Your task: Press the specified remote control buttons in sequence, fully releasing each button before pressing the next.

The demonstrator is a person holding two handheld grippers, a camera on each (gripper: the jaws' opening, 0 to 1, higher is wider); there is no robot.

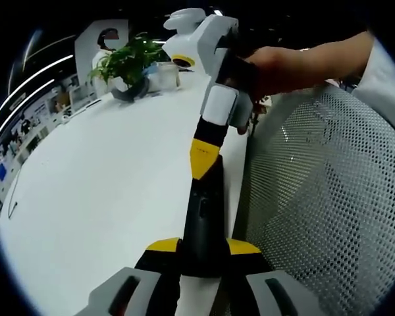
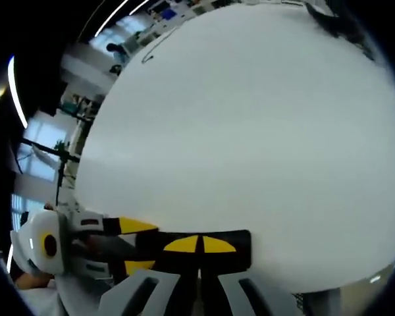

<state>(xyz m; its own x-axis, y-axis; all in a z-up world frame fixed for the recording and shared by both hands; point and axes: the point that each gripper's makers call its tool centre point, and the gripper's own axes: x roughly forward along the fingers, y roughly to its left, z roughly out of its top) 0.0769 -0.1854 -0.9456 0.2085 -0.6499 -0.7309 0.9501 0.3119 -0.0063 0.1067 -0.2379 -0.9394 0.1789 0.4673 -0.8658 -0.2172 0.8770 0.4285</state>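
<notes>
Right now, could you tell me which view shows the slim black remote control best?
The left gripper view: the slim black remote control runs lengthwise between its jaws. The right gripper view shows it sideways, partly behind yellow jaw tips.

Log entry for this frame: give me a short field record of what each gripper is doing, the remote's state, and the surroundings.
left gripper: shut on the remote, jaws on either side of its near end
remote: black, long, held above the table edge, pointing away from the left gripper view
right gripper: jaws together, yellow tip down on the remote's far end; a hand holds it
contact: tip looks to touch the remote; which button cannot be told
table: white
plant: at the table's far end
chair: grey mesh back, beside the table
</notes>
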